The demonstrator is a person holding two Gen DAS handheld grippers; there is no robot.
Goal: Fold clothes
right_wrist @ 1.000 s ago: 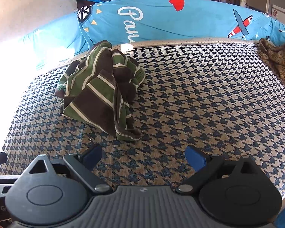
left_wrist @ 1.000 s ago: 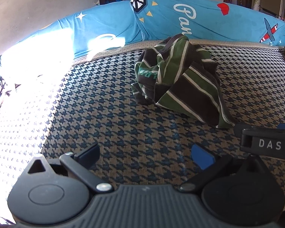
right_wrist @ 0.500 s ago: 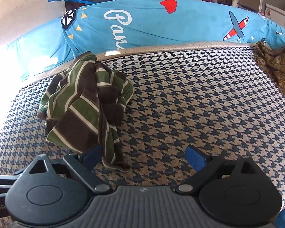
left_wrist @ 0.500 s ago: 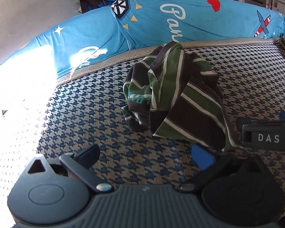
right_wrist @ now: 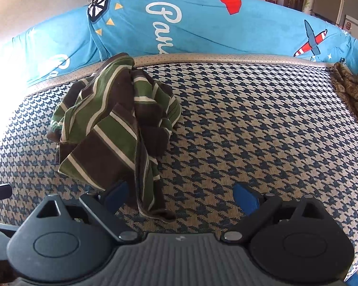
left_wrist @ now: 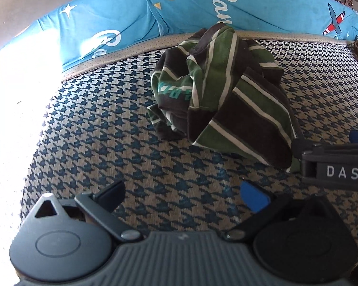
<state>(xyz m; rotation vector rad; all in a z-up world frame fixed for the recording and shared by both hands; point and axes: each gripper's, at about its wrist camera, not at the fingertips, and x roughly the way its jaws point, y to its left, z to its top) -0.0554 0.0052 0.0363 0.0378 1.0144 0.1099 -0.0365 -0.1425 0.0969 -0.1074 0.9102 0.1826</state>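
Observation:
A crumpled green, brown and white striped garment (left_wrist: 222,97) lies in a heap on the houndstooth-patterned bed (left_wrist: 131,162). My left gripper (left_wrist: 183,195) is open a short way in front of the heap, nothing between its fingers. In the right wrist view the same garment (right_wrist: 112,128) sits left of centre, and its lowest hanging corner reaches between the fingers of my open right gripper (right_wrist: 181,196), beside the left finger (right_wrist: 117,194). From the left wrist view the right gripper's body (left_wrist: 334,164), marked DAS, shows at the garment's right edge.
A long blue printed bolster (right_wrist: 202,26) runs along the far edge of the bed. A brown patterned cloth (right_wrist: 353,90) lies at the right edge. Strong sunlight washes out the left side (left_wrist: 9,119). A fridge (right_wrist: 329,2) stands in the room beyond.
Both grippers have moved forward toward the striped garment, which now looks larger. The right gripper's fingers have come up around the garment's lower corner. Both stayed open.

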